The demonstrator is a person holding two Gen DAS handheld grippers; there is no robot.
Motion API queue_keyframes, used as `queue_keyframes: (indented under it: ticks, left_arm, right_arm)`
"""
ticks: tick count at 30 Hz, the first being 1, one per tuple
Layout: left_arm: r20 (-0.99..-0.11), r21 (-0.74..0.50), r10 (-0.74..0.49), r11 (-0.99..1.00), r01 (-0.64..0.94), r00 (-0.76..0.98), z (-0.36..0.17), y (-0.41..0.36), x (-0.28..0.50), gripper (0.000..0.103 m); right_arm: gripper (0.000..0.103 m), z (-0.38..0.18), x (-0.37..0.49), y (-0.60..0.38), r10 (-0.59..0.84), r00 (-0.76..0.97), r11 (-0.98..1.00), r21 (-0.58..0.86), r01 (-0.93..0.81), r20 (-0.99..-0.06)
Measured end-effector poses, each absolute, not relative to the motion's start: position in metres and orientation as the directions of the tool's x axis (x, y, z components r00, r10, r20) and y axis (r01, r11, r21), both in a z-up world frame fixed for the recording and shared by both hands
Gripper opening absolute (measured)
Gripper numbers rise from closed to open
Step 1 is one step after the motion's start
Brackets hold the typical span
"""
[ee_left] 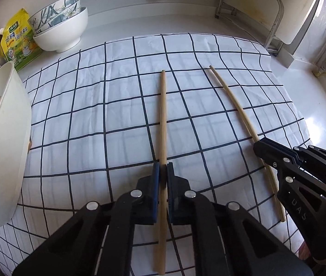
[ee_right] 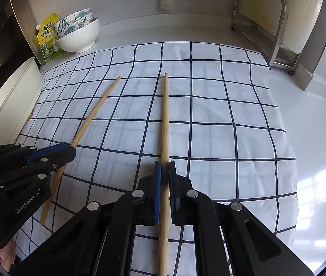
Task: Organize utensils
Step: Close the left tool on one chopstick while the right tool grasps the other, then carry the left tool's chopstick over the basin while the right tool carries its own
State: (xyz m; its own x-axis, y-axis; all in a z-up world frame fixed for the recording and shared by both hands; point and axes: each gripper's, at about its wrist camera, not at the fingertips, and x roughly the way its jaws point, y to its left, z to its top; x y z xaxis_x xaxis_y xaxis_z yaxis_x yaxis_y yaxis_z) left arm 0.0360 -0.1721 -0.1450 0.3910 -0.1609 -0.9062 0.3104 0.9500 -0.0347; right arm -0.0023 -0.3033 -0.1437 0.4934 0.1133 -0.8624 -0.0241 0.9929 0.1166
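Two bamboo chopsticks lie on the checked cloth (ee_left: 107,105), side by side but well apart, each a long, pale tan, round stick that narrows toward its far tip. The left chopstick (ee_left: 162,119) runs straight between the blue-padded fingers (ee_left: 156,184) of the left gripper (ee_left: 163,172), which are clenched on it partway along its length. The right chopstick (ee_right: 165,119) sits likewise between the pads of the right gripper (ee_right: 164,172), which grasp it; its thick end passes back under the gripper body. In the left wrist view the right chopstick (ee_left: 236,105) appears curved by the lens, with the right gripper (ee_left: 260,146) closed over it; in the right wrist view the left chopstick (ee_right: 94,110) angles away from the left gripper (ee_right: 72,148).

"GenRobot.AI" is printed in white on the left gripper's side, and "DAS" can be read on the right gripper's side. A yellow-green seasoning packet (ee_left: 19,41) carries Chinese writing too small to read.

Three bowls are stacked at the back left: a white bowl (ee_left: 64,32) holding two with blue floral patterns. One white tray (ee_left: 4,138) stands at the left edge of the cloth, with wooden sticks inside; their number cannot be told. One metal rack (ee_right: 275,23) stands at the back right.
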Motion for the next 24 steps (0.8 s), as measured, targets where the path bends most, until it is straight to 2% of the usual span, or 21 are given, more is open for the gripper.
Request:
queue_keyframes:
  ticks: [6,13,19,24]
  left_arm:
    - [-0.906,-0.085,-0.199,0.950,0.300,0.374,-0.132,-0.153,0.038,0.007]
    - [-0.866,-0.115,-0.221,0.961,0.252,0.448,-0.082,-0.101,0.045,0.007]
    - [-0.843,-0.109,-0.177,0.981,0.161,0.509,-0.044,-0.027,0.055,0.007]
    - [-0.831,-0.097,-0.111,0.994,0.055,0.544,-0.028,0.042,0.066,0.007]
  right_arm:
    - [0.006,-0.129,-0.002,-0.290,0.150,0.496,0.988,0.150,-0.041,-0.855]
    - [0.006,-0.080,0.012,-0.245,0.219,0.545,0.976,0.188,-0.113,-0.809]
    - [0.006,-0.038,0.038,-0.172,0.317,0.568,0.947,0.223,-0.231,-0.760]
    - [0.006,-0.026,0.062,-0.106,0.394,0.537,0.911,0.236,-0.339,-0.746]
